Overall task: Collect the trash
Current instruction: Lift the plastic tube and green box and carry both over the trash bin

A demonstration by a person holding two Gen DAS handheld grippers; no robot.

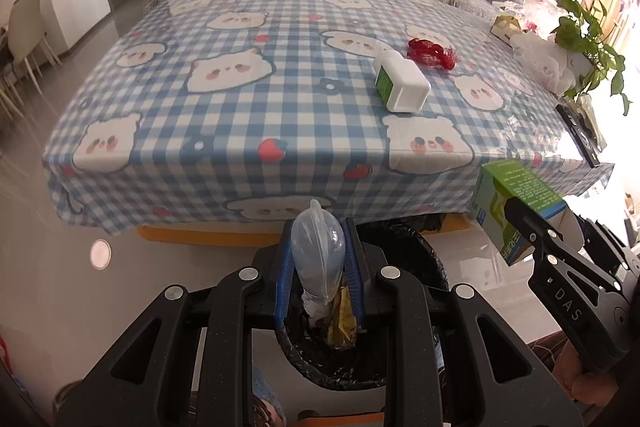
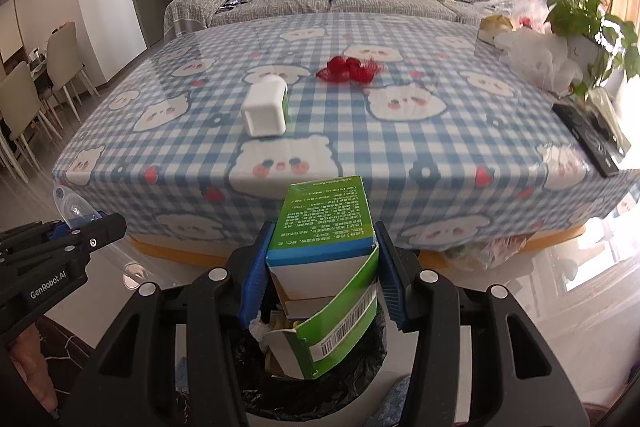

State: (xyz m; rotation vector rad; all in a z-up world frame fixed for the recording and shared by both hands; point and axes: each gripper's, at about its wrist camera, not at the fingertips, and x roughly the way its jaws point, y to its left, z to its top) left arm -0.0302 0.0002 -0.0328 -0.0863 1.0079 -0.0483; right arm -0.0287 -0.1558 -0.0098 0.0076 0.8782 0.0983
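With the left tongs [image 1: 318,259] clamped on the clear plastic spoon [image 1: 318,247] and the right tongs [image 2: 322,267] on the opened green-and-blue cardboard carton [image 2: 324,251], centre both over the black-lined waste bin [image 2: 360,367] at the lower middle of each frame before releasing.

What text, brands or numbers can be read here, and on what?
"DAS": on the right gripper body.
"GenRobot.AI": on the left gripper body.
Green carton: dense print and a barcode, too small to read.
White bottle: green label, unreadable.
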